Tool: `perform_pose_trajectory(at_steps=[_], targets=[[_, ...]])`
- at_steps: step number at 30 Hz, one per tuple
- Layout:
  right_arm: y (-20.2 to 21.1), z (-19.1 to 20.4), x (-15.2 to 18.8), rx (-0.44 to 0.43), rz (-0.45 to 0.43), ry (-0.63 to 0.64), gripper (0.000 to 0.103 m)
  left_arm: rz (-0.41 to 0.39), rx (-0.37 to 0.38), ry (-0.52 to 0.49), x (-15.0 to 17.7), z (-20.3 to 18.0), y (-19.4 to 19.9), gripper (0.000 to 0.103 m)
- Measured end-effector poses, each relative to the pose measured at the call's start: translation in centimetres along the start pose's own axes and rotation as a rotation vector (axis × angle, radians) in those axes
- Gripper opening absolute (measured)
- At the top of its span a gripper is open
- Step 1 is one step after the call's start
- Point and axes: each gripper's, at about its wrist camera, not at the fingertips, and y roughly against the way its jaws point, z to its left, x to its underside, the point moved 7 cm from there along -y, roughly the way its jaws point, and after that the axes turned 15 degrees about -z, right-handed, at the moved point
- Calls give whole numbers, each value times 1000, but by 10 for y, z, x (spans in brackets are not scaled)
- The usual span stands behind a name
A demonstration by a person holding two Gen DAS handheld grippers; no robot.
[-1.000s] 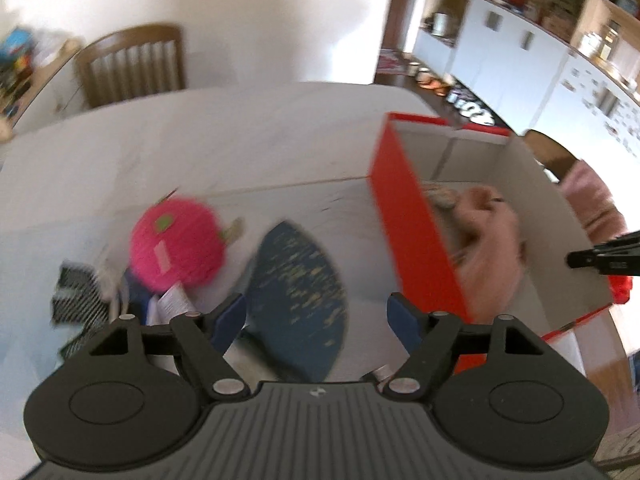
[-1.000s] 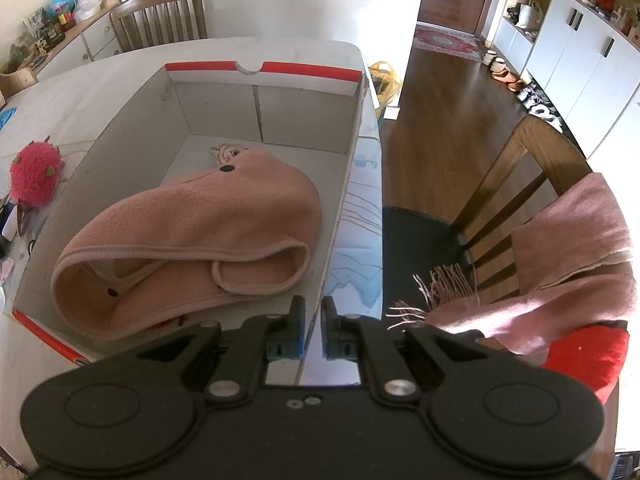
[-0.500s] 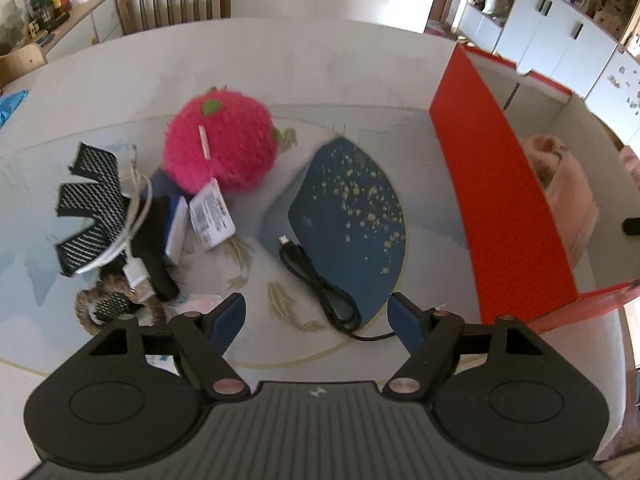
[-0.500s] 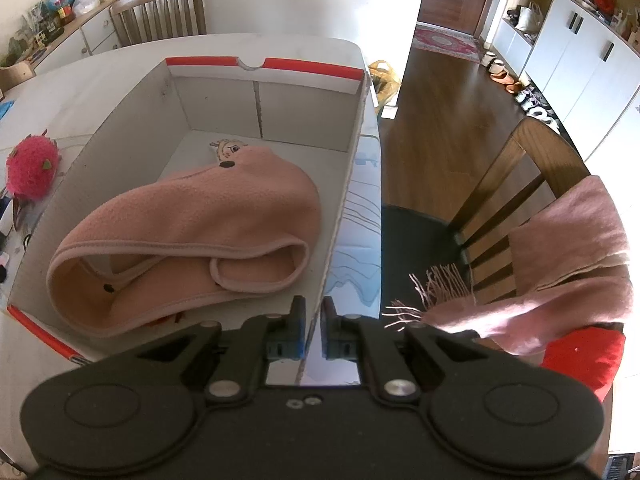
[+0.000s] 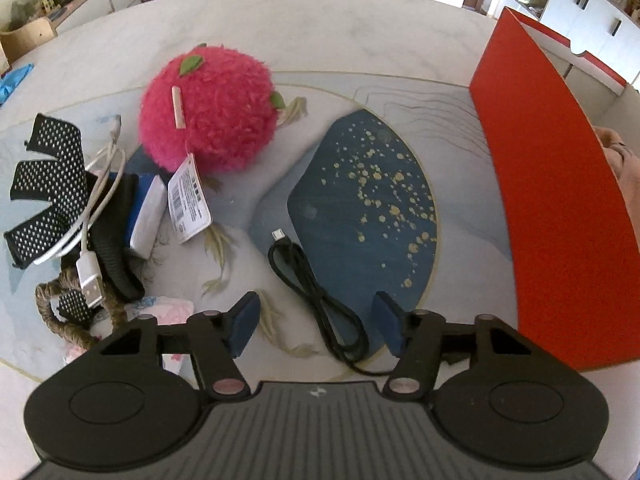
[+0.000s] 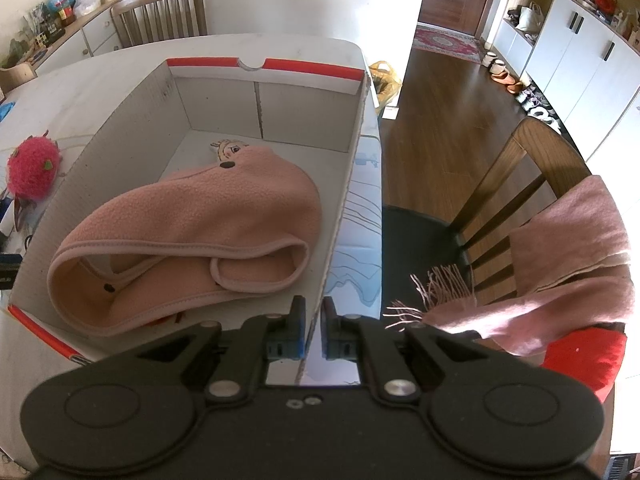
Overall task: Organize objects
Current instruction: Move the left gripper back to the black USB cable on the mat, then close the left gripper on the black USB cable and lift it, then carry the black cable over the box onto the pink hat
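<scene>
Left view: the left claw (image 5: 316, 322) hangs released, its jaws just narrowing around the black cable (image 5: 320, 300) on the table (image 5: 320, 20). Right view: the right claw (image 6: 314, 330) is clenched on the box (image 6: 344, 200) wall; a pink hat (image 6: 192, 240) lies inside.

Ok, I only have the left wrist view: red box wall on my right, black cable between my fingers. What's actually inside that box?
Observer: A pink fleece hat lies in the box, filling most of the floor.
Operator: Where's the right gripper?
Observer: The right gripper sits at the box's near right wall, jaws nearly together with the wall's edge between them.
Operator: Anything beyond the box?
Observer: A wooden chair with a pink scarf draped over it.
</scene>
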Motion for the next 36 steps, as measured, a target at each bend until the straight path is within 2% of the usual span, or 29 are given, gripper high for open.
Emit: perform_pose_trajectory(at_steps=[1,5,12,21,36], targets=[[0,0,0,0,0,0,6,-1,0,-3,-1,-1,0,59],[0,0,0,0,-1,-1,6,-11,5,-26,-4,-5,0,36],[0,1,-1,-1,-3,-1,6,-17,31,-67,-4,-11,1,17],[1,1,-1,0,-6,1,6,-31,82,-92,-7,-20,15,12],[1,0,-1,-2,-7,1,6,-88,238,-55,-44,-38,79,12]])
